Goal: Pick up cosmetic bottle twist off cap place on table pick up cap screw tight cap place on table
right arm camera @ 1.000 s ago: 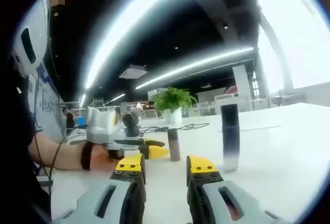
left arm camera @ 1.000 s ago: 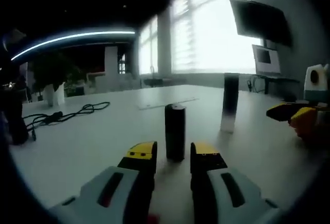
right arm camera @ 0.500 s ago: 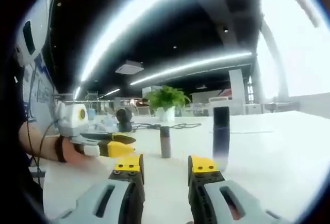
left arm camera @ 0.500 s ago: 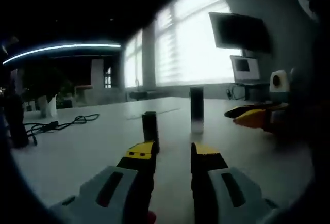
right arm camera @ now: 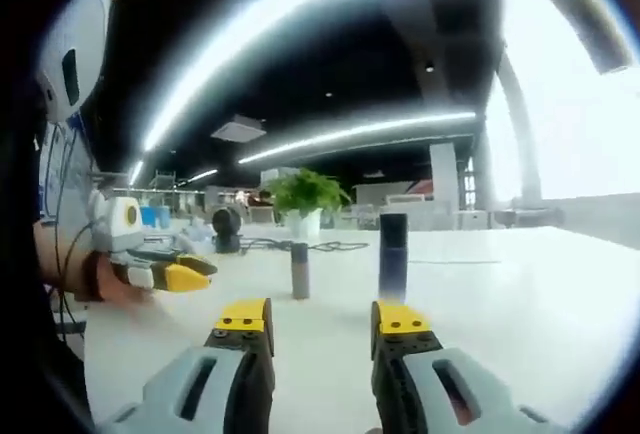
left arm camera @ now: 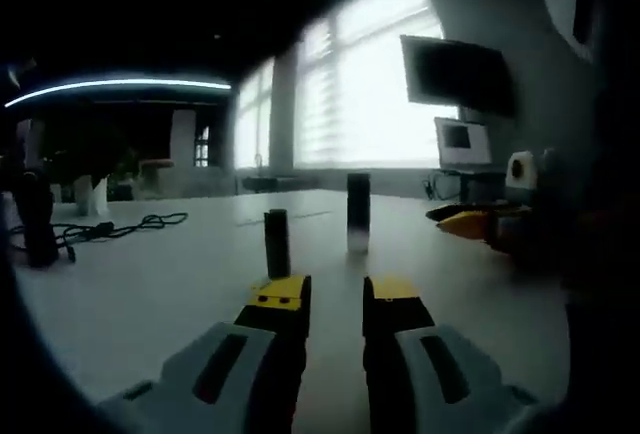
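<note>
The left gripper [left arm camera: 334, 294] hangs open and empty over the surface [left arm camera: 150, 294]; the right gripper [right arm camera: 323, 319] likewise. Beyond stand the bottle [left arm camera: 358, 213] and, apart, the cap [left arm camera: 276, 243]. Both look light, rigid and slick: grasp mid-body. The right gripper view adds a plant [right arm camera: 305, 197]; the left a monitor [left arm camera: 458, 74].

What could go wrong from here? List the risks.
1. The tall dark cylindrical bottle and the shorter dark cylindrical cap stand upright and slim on the white table; a clumsy approach could topple either.
2. They stand close together, so the open left hand-held gripper might clip one while reaching for the other.
</note>
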`<state>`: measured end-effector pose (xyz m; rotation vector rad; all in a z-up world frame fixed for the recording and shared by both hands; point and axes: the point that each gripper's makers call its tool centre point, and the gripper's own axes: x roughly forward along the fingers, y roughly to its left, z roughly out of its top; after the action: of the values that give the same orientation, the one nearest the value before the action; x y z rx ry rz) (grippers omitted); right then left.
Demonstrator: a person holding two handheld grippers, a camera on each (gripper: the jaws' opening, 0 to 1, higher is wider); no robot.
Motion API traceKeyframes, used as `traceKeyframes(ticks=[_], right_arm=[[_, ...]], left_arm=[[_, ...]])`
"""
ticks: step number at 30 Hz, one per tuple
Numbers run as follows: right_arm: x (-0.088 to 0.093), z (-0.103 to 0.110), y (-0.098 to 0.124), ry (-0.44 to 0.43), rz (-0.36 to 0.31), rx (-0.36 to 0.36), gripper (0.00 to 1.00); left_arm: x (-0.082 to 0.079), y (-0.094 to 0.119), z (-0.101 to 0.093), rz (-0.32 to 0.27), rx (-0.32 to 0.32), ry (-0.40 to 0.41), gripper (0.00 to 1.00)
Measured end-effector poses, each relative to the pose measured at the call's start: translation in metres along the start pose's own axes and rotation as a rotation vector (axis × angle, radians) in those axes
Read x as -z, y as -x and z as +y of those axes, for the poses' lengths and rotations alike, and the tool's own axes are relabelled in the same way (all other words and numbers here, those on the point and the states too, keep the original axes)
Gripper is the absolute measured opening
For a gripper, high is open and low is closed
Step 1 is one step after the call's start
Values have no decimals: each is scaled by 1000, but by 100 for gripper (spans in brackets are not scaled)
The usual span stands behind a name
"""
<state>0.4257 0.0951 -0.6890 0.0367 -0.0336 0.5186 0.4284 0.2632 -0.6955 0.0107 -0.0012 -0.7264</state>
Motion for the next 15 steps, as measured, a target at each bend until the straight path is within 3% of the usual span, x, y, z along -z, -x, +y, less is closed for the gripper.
traceKeyframes(ticks=[2,8,9,12,15], right_arm=[[2,-4,-1,7,9,17,32],[1,-5,-1,4,0,20,32],[0,-4,-1,6,-5,18,32],[0,-5,0,10,-4,19,31],[0,-5,0,3,-9,20,31]], left_arm=[[-1,-1,-2,-4,5,-3,7],[7,-10,-5,56,16,-76,12],[4,-11,-2,38,-1,-79,12],[-2,-17,-6,8,10,-9,12],[0,-24,-11,20,36,28,13]])
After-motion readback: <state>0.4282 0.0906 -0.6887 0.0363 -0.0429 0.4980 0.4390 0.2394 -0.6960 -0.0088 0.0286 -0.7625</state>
